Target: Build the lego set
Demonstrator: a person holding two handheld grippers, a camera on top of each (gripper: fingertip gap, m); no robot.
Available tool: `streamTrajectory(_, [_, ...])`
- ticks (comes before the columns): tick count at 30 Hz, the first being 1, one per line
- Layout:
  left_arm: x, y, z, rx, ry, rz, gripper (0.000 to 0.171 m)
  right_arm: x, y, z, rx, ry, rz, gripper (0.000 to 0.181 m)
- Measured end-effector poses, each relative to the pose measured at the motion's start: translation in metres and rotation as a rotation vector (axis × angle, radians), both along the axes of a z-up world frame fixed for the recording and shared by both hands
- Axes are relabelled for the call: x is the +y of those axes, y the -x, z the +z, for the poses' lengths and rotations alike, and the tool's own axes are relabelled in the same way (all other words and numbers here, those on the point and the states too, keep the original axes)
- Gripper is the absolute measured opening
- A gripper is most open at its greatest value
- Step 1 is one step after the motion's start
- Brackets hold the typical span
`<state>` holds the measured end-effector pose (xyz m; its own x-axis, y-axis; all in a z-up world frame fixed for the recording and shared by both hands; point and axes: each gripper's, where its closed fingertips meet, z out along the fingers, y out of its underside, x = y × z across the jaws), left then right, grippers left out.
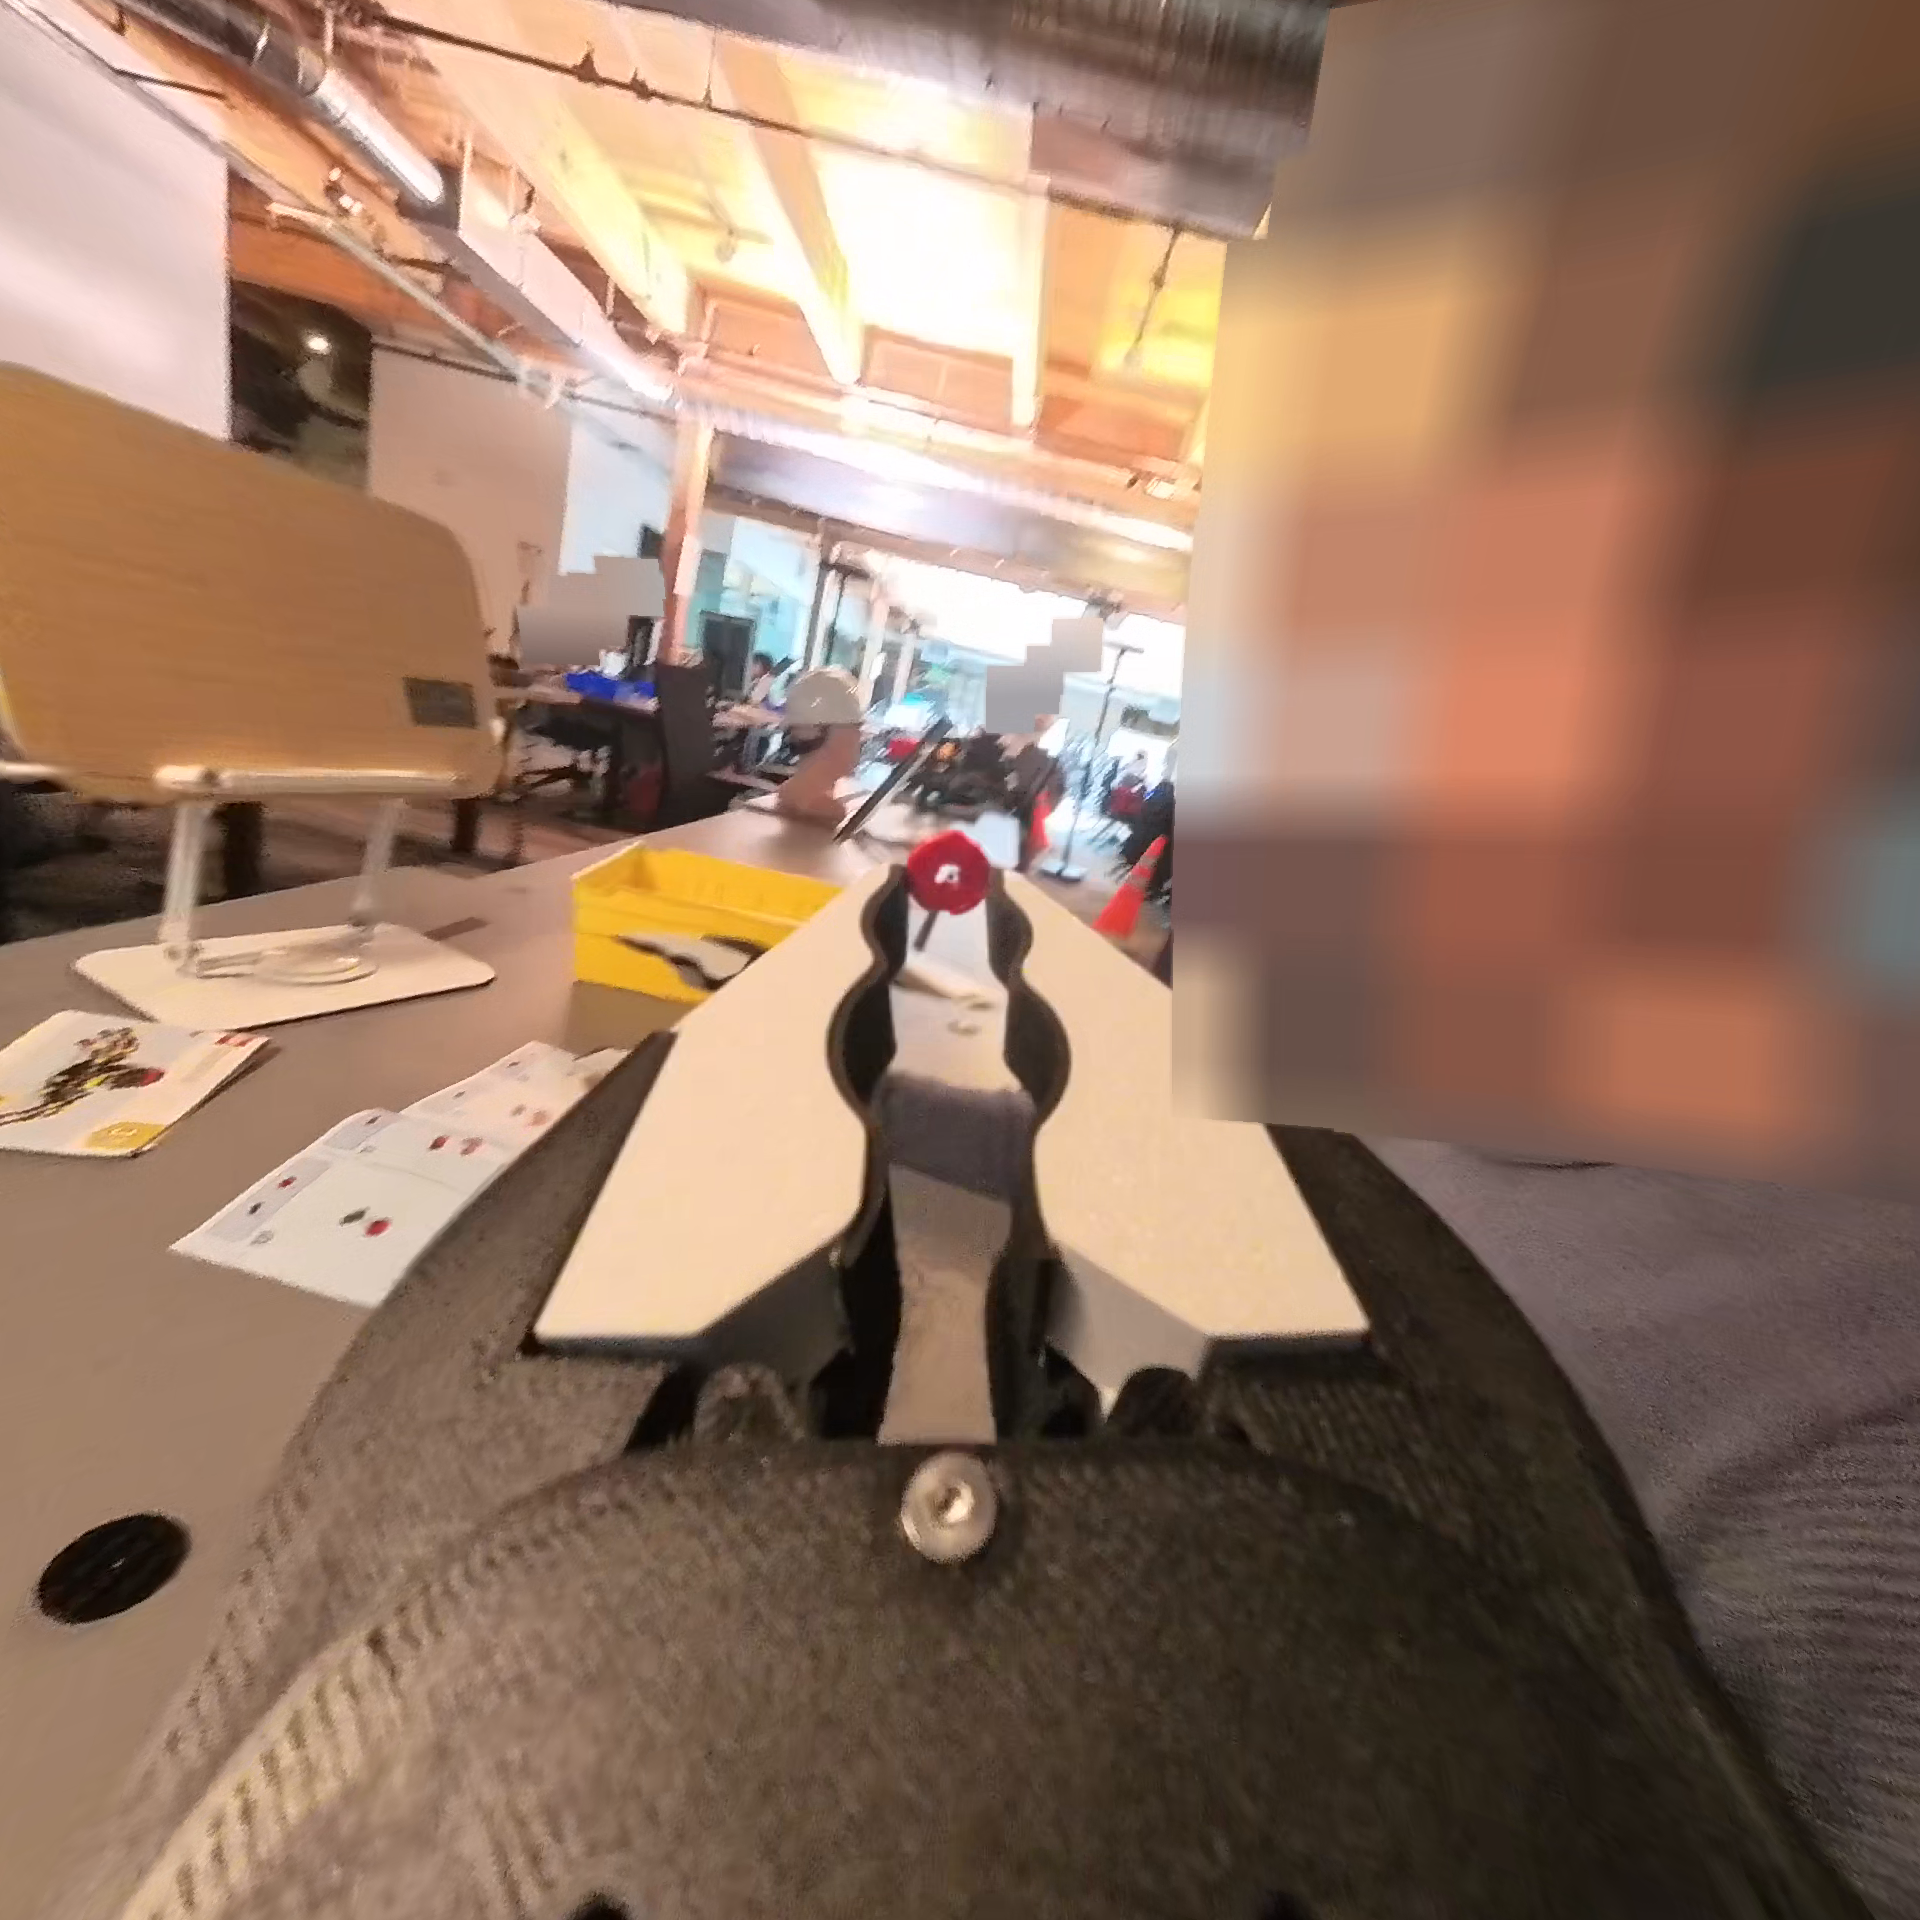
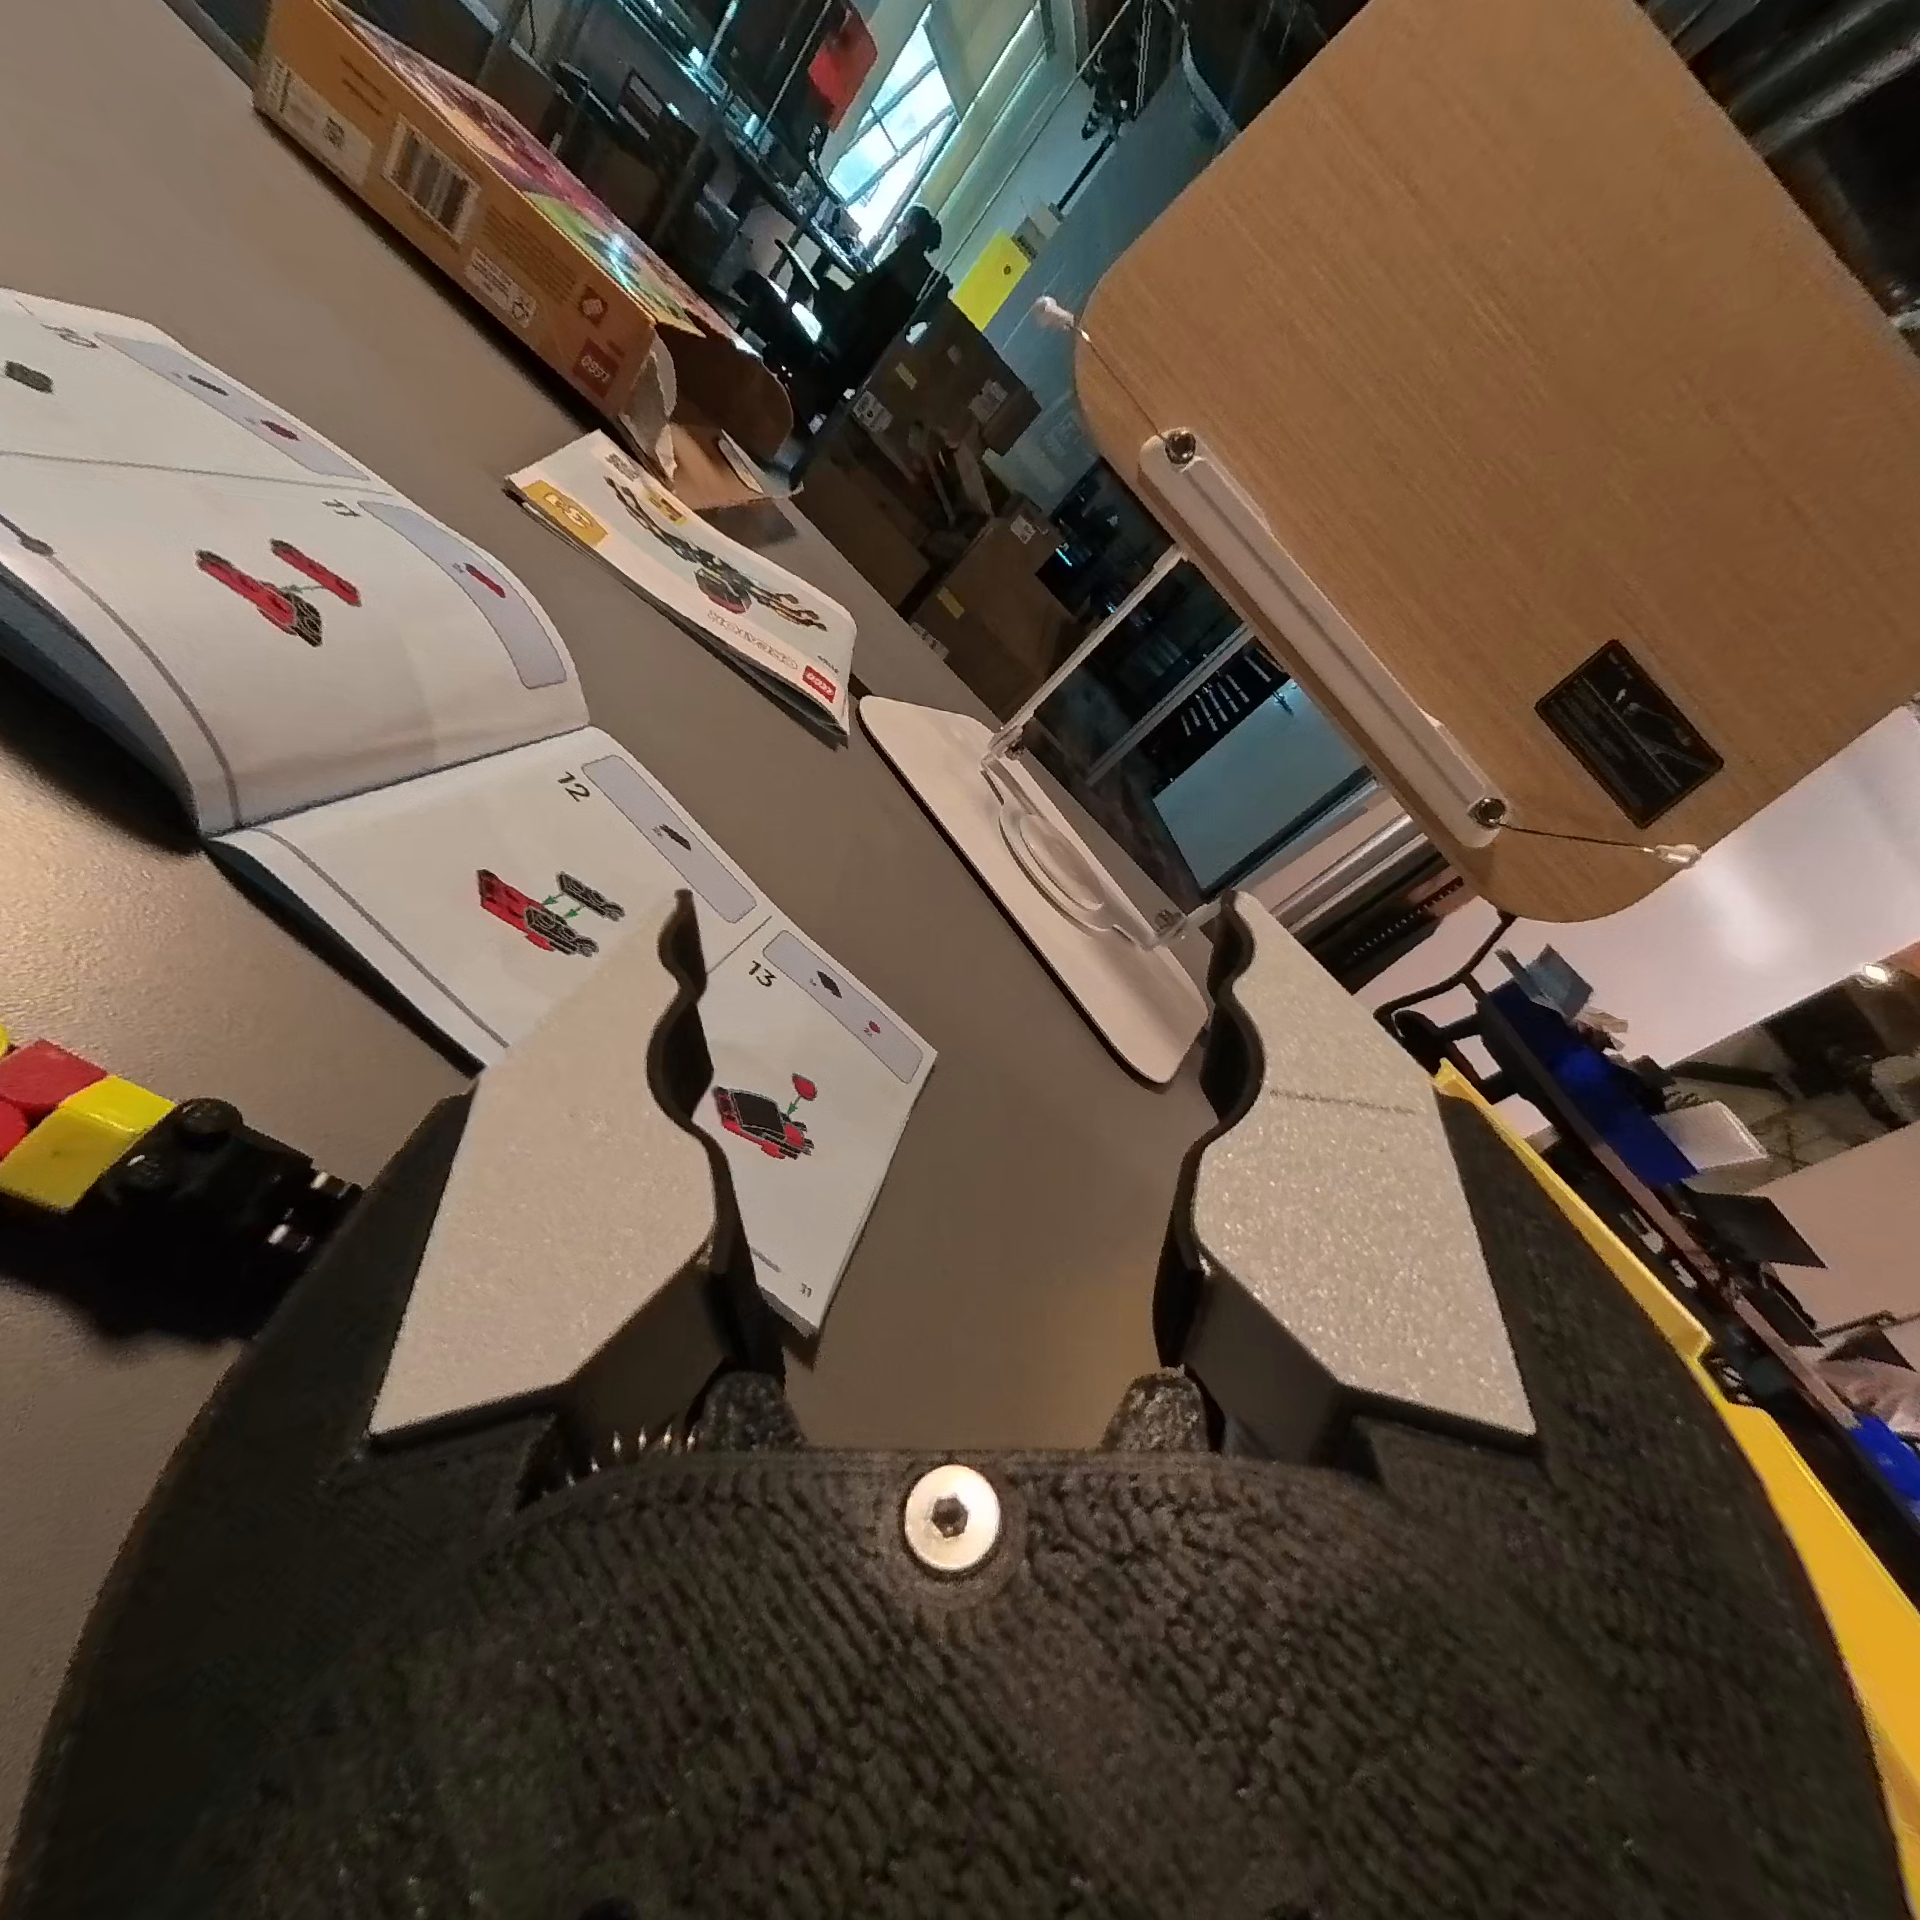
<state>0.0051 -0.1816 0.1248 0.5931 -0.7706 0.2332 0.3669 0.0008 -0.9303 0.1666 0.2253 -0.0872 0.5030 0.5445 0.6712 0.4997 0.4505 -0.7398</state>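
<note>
My left gripper [image 1: 948,883] is shut on a small red gear-like Lego piece [image 1: 948,873] with a short dark pin under it, held at the fingertips above the grey table [image 1: 312,1351]. My right gripper [image 2: 956,935] is open and empty, low over the table, pointing at the open instruction booklet [image 2: 540,894]. A partly built red, yellow and black Lego assembly [image 2: 135,1153] lies on the table just left of the right gripper's left finger. The booklet also shows in the left wrist view [image 1: 405,1153].
A yellow parts bin [image 1: 686,914] stands behind the left gripper; its edge [image 2: 1829,1538] runs along the right gripper. A wooden panel on a clear stand with a white base [image 2: 1049,862] is ahead. A second booklet [image 2: 717,592] and the Lego box [image 2: 468,197] lie farther back. Some 50 cm of space lies between my two pairs of fingers.
</note>
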Motion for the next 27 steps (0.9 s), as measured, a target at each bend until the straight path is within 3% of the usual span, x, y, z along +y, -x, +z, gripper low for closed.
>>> streamTrajectory(1, [0.010,-0.011,-0.010,0.050,0.004,0.031,0.014,-0.001,0.001,0.000,0.004,0.003,0.004,0.097])
streamTrajectory(5, [0.057,-0.065,-0.047,0.244,-0.089,0.154,0.014,-0.003,0.001,0.003,0.019,0.003,0.010,0.097])
streamTrajectory(8, [0.103,-0.105,-0.074,0.259,-0.197,0.210,0.014,-0.003,-0.001,0.004,0.031,0.004,0.009,0.097])
streamTrajectory(13, [0.175,-0.131,-0.128,0.378,-0.245,0.300,0.014,-0.012,-0.001,0.020,0.121,-0.006,0.057,0.096])
streamTrajectory(15, [0.193,-0.133,-0.144,0.464,-0.267,0.327,0.014,-0.032,0.008,0.030,0.167,0.013,0.174,0.095])
streamTrajectory(18, [0.203,-0.143,-0.171,0.570,-0.247,0.260,0.014,-0.088,0.031,0.040,0.188,0.059,0.500,0.086])
streamTrajectory(21, [0.192,-0.147,-0.170,0.581,-0.298,0.206,0.014,-0.131,0.041,0.044,0.255,0.310,0.758,0.073])
streamTrajectory(27, [0.193,-0.144,-0.174,0.672,-0.357,0.252,0.015,-0.181,0.033,0.045,0.295,1.083,1.162,0.057])
